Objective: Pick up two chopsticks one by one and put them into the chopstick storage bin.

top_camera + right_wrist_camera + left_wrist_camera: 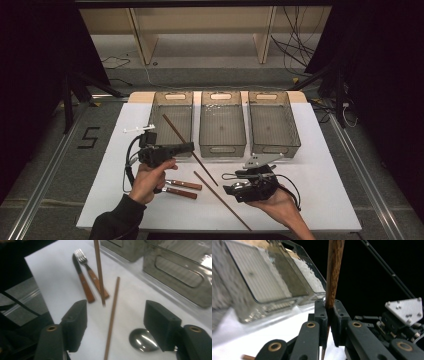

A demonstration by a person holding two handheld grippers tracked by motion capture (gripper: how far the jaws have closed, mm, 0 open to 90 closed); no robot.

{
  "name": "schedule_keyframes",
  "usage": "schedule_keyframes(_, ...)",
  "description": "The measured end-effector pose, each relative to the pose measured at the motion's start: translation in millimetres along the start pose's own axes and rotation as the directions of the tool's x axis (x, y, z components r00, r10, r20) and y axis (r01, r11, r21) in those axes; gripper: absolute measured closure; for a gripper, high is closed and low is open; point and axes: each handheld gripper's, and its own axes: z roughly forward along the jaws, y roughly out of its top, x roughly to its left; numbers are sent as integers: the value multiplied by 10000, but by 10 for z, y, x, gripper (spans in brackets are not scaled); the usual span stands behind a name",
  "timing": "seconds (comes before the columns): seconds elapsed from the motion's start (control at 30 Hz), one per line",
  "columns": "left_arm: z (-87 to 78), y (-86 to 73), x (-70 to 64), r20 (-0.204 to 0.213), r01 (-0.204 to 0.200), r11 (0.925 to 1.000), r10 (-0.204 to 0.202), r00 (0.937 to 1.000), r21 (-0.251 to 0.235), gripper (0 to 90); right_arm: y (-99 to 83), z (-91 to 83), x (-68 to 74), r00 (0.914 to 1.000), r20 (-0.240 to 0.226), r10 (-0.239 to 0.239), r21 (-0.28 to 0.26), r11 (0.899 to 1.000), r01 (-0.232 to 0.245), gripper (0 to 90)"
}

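High view had the left gripper (187, 146) clamped on a chopstick (175, 131), its long axis running from 11 o'clock over the left bin (172, 102) down toward 5. The second chopstick (222, 201) lay loose on the table (325, 175), nearer the right gripper (227, 189), whose jaws were spread wide and empty. Plenty of open room around it; a spoon (142, 340) sat just beside.

Three bins in a row at the far side of the desk (125, 125)

The left bin (171, 117), middle bin (222, 122) and right bin (273, 122) stand side by side. Nearer, a knife (181, 193) and fork (185, 185) lie left of a chopstick (222, 200); a spoon (142, 340) lies right of it.
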Motion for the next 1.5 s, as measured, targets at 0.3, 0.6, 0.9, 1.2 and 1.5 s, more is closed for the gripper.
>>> schedule_keyframes(0.3, -140, 507, 82, -728, -252, 9996, 245, 9970, -89, 838, -141, -22, -34, 9990, 318, 308, 334, 9989, -318, 296)
schedule_keyframes(0.6, -211, 913, 284, -1446, -90, 9997, 57, 9895, -222, 838, -211, -37, -29, 9990, 307, 318, 279, 9991, -327, 254)
schedule_keyframes(0.9, -221, 1163, 579, -2304, 359, 9987, -434, 9721, -365, 838, -241, -43, -27, 9992, 281, 267, 158, 9995, -272, 250)
schedule_keyframes(1.2, -91, 1226, 739, -3371, 298, 9996, -272, 9411, 23, 837, -247, -54, -32, 9992, 265, 292, 78, 9995, -294, 250)
schedule_keyframes(1.5, 120, 1189, 817, -3960, 249, 9981, -9, 9182, 555, 834, -253, -59, -22, 9993, 283, 230, -137, 9996, -226, 235)
